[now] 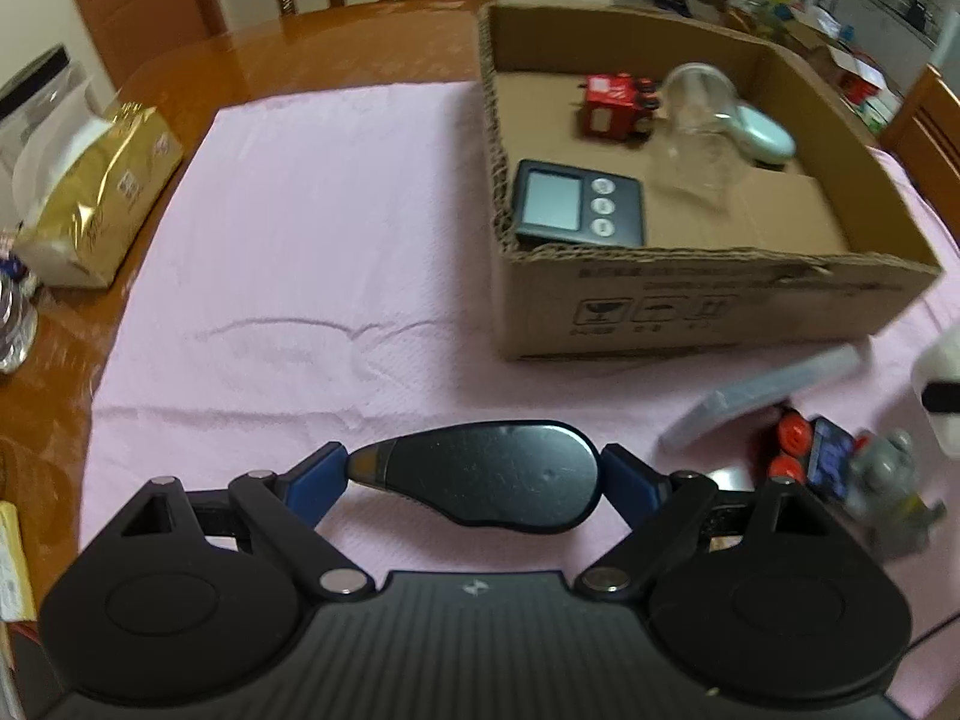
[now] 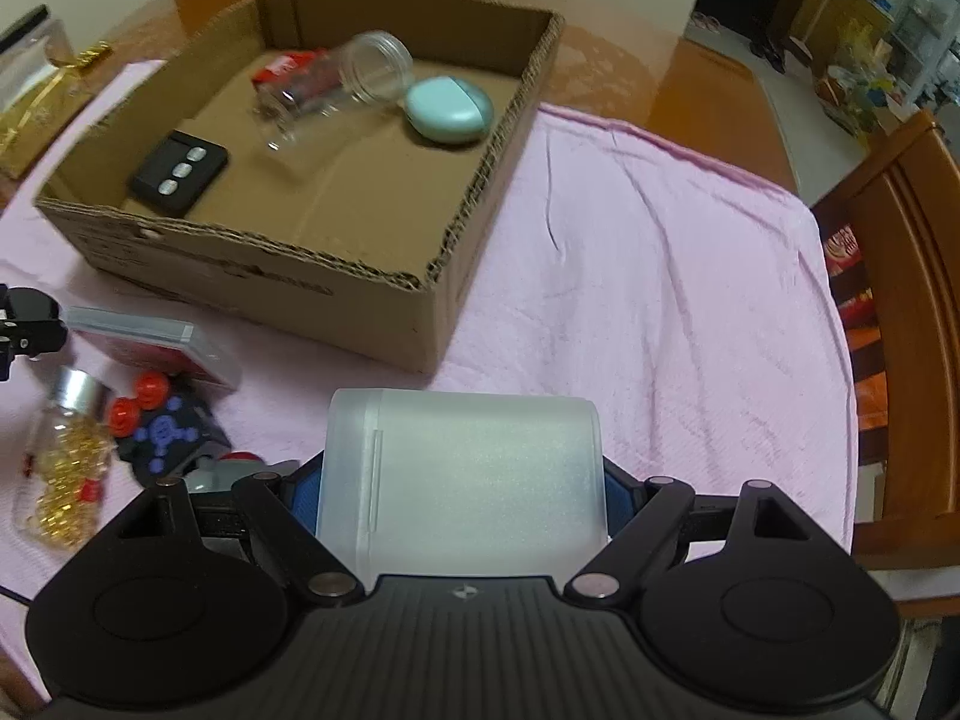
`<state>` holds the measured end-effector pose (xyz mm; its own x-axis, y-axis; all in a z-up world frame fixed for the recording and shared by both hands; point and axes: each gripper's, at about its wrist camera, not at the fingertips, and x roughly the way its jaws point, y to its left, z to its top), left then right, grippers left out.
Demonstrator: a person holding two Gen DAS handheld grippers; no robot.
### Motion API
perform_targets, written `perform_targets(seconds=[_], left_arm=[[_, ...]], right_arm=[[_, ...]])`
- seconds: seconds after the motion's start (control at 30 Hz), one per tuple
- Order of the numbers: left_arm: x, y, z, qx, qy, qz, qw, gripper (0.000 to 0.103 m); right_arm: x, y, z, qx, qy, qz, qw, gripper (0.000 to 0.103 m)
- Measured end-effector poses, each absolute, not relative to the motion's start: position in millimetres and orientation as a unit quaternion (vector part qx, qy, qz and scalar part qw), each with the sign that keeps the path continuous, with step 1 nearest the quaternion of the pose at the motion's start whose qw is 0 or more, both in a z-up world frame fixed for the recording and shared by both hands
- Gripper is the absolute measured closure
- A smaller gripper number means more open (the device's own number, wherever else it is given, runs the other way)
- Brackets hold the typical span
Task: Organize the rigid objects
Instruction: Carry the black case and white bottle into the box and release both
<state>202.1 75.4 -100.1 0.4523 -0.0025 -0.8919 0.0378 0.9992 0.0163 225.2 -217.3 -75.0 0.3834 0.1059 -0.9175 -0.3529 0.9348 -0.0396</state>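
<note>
A left gripper [image 1: 477, 480] held a flat, dark teardrop-shaped case [image 1: 480, 477] crosswise, its blue pads [image 1: 315, 483] pressed on both ends, above a pink cloth [image 1: 300, 210] covering a wooden table [image 1: 180, 78]. A right gripper [image 2: 462, 498] clamped a frosted white plastic box [image 2: 462, 474] between its pads, also over the cloth.

An open cardboard box [image 1: 690, 300] sat toward the far edge of the cloth. Inside it lay a black digital timer [image 1: 579, 204] in the near left corner, a red toy vehicle [image 1: 615, 105] toward the far wall, a clear jar [image 1: 696, 126] on its side just beside it, and a pale green oval case [image 2: 449, 111] touching the jar's mouth.

On the cloth by the box's near wall lay a clear flat case [image 2: 156, 348], a toy with red wheels [image 2: 162, 426], a grey figure [image 1: 894, 492], and a small bottle of gold bits [image 2: 66, 462]. A gold packet [image 1: 102, 192] rested at the table's left edge.
</note>
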Motion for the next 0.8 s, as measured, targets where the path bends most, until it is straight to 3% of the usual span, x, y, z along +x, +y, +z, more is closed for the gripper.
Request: perform_targets(seconds=[0.43, 0.8], left_arm=[[192, 60, -22, 0.067, 0.472, -0.091, 0.874, 0.014], [218, 46, 4, 0.08, 0.427, -0.095, 0.896, 0.014]], right_arm=[[243, -193, 5, -0.124, 0.447, 0.225, 0.857, 0.017], [288, -148, -13, -0.153, 0.428, 0.25, 0.855, 0.017]])
